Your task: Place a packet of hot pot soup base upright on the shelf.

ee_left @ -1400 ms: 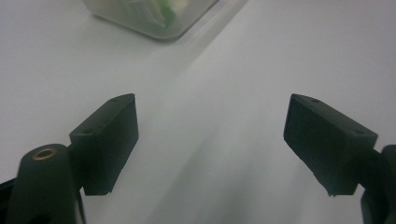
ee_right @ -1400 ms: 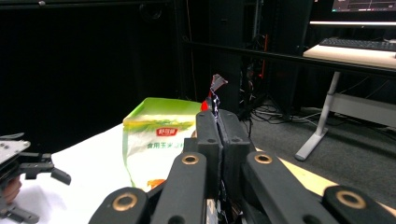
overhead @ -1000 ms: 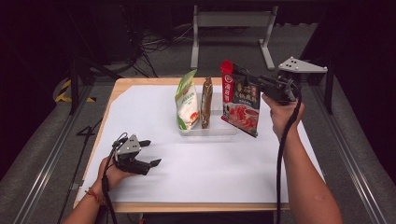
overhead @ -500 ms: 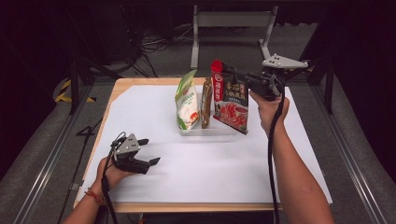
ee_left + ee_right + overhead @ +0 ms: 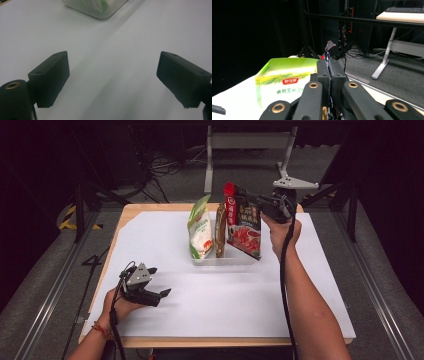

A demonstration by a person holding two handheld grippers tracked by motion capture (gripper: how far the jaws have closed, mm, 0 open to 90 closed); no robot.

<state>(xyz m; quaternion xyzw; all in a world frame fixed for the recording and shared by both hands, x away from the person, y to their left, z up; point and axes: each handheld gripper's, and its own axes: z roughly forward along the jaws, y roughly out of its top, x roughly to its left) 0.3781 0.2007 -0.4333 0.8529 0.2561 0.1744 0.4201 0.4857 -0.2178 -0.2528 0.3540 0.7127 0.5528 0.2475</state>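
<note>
Right gripper (image 5: 250,200), seen from above, clamps the top edge of the red pouch (image 5: 243,227), which hangs over the clear tray (image 5: 220,261) beside the green bag (image 5: 200,227). Its own view shows jaws pinched on that edge. Left gripper (image 5: 112,72) gapes empty, jaws just widened.

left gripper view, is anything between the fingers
No, the left gripper has its black fingers wide apart over bare white table cover.
</note>
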